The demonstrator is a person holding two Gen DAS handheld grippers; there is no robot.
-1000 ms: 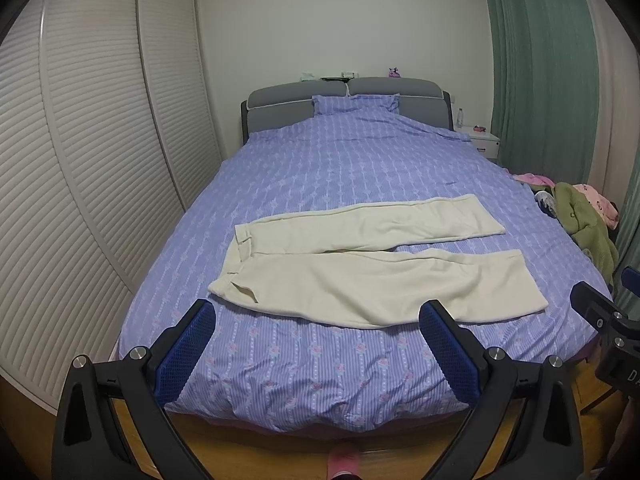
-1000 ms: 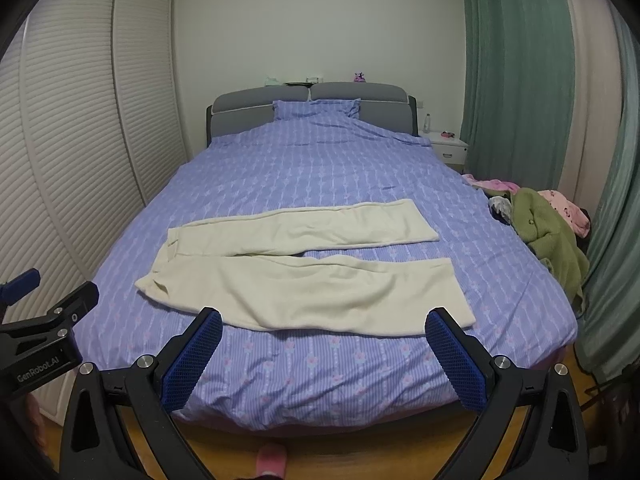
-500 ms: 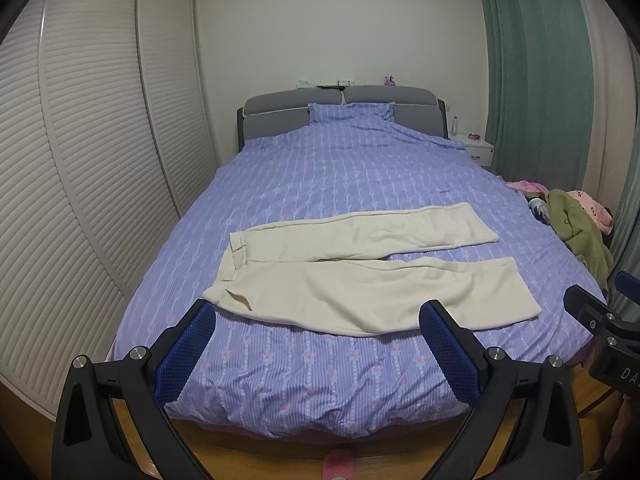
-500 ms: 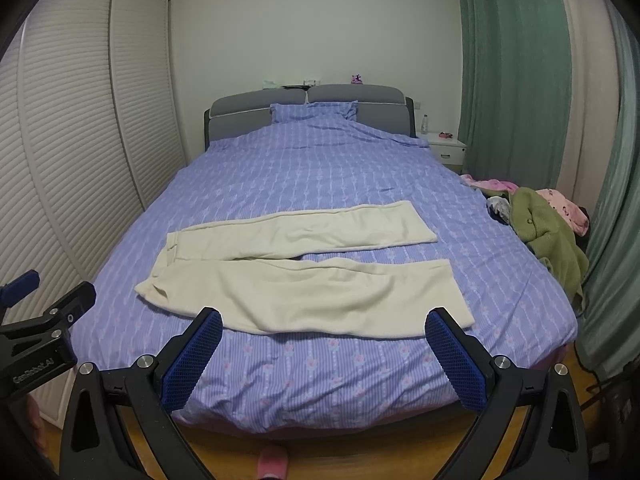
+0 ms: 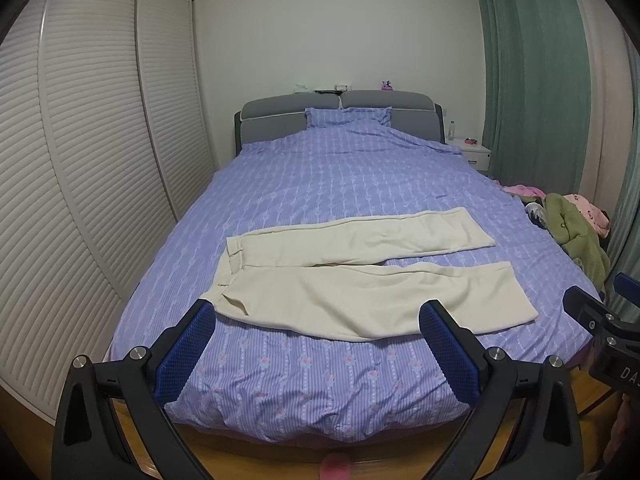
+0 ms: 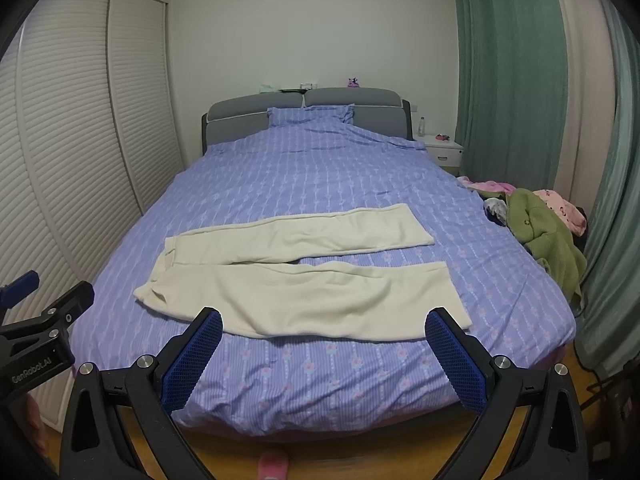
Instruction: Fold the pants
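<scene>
The left claw [image 5: 316, 322] is spread wide and grips nothing; it hangs over the foot edge of the bed [image 5: 320, 392], its blue pads [image 5: 186, 354] above the hanging cover. The right claw [image 6: 324, 326] is likewise spread wide and bare, held at the same foot edge. Each claw shows at the rim of the other's view, so the two sit side by side, apart from each other.

Just past the fingertips lie the pants [image 5: 360, 280], cream, flat on the purple cover in the near half of the bed. Their long axis runs across the bed: waistband to the left, both leg hems to the right. The legs are parted in a narrow V, the near leg close to the foot edge, the far leg angled slightly toward the headboard [image 5: 340, 114].

Bare cover lies beyond the pants up to the pillow [image 5: 348, 116]. A louvred wardrobe [image 5: 80, 160] stands along the left side. At the right edge sits a heap of clothes [image 6: 540, 224], with green curtains [image 6: 504, 72] behind it.
</scene>
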